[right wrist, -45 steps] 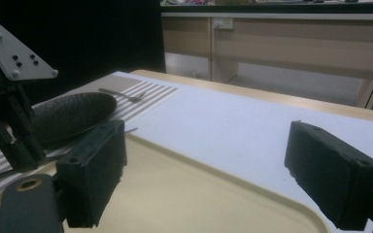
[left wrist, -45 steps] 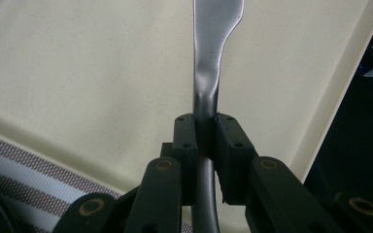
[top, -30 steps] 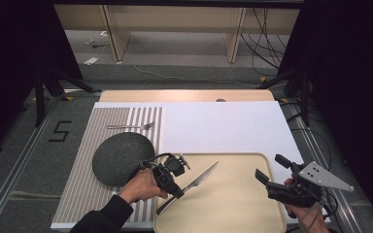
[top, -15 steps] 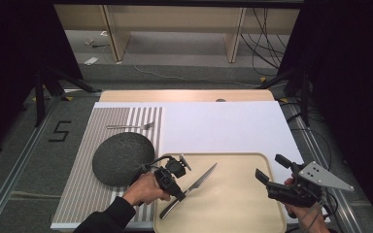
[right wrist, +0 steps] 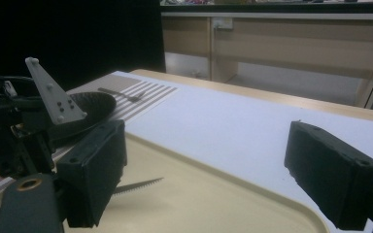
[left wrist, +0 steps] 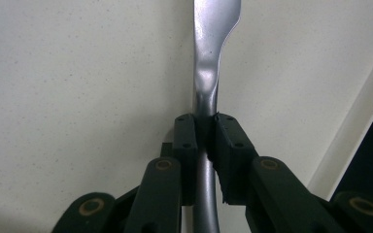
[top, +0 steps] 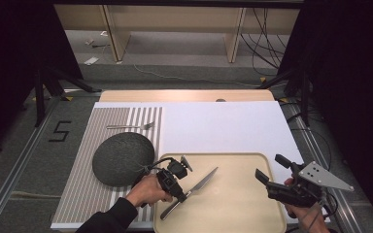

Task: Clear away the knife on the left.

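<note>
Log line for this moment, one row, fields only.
left gripper: shut on knife handle | knife: over beige tray | right gripper: open, holding nothing | fork: untouched on striped mat

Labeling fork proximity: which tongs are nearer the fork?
Left. The left tongs, clamped on the knife, sit below the fork, past the plate; the right tongs are across the tray.

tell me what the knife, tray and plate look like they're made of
Knife: metal, likely stainless steel, with a smooth grey sheen and a serrated edge. Tray: probably plastic, matte cream with faint speckles and a moulded raised rim. Plate: dark and dull with a rough-looking surface; possibly stoneware or melamine, but I cannot tell which.
</note>
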`<state>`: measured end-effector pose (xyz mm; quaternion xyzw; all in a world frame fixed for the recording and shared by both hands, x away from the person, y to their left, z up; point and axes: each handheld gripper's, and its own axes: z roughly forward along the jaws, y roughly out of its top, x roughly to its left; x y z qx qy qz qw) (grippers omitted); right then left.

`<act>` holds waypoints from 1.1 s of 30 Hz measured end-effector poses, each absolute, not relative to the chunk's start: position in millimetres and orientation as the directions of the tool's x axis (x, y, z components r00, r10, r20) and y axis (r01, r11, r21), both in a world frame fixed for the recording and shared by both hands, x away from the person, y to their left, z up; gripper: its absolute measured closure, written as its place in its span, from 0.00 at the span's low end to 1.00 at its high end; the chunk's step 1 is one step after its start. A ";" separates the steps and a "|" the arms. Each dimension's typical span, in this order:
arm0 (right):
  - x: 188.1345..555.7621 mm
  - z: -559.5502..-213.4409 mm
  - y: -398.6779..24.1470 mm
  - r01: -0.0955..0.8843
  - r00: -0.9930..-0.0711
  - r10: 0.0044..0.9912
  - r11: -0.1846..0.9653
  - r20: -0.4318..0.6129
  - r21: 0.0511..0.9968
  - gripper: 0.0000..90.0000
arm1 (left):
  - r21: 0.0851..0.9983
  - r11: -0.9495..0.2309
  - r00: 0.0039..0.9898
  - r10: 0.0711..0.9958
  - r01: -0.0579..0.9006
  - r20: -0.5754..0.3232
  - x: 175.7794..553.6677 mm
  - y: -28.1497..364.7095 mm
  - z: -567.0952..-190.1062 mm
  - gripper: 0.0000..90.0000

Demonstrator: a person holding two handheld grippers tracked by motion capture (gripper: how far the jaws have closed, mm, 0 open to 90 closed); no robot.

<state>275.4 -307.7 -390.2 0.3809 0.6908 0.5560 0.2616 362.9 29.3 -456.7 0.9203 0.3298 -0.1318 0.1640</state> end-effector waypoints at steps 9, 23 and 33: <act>275.5 -390.5 -307.6 0.235 -0.574 0.817 0.092 0.062 0.968 0.18 | 0.196 -0.685 0.699 0.612 0.702 -0.370 364.0 30.6 -460.6 0.88; 275.3 -390.2 -307.9 0.234 -0.573 0.817 0.092 0.061 0.968 0.18 | 0.442 -0.661 0.795 0.498 0.606 -0.346 353.9 29.6 -435.7 0.43; 275.6 -390.3 -308.2 0.235 -0.573 0.817 0.094 0.059 0.967 0.18 | 0.485 -0.698 0.850 0.442 0.527 -0.287 349.1 14.0 -440.3 0.81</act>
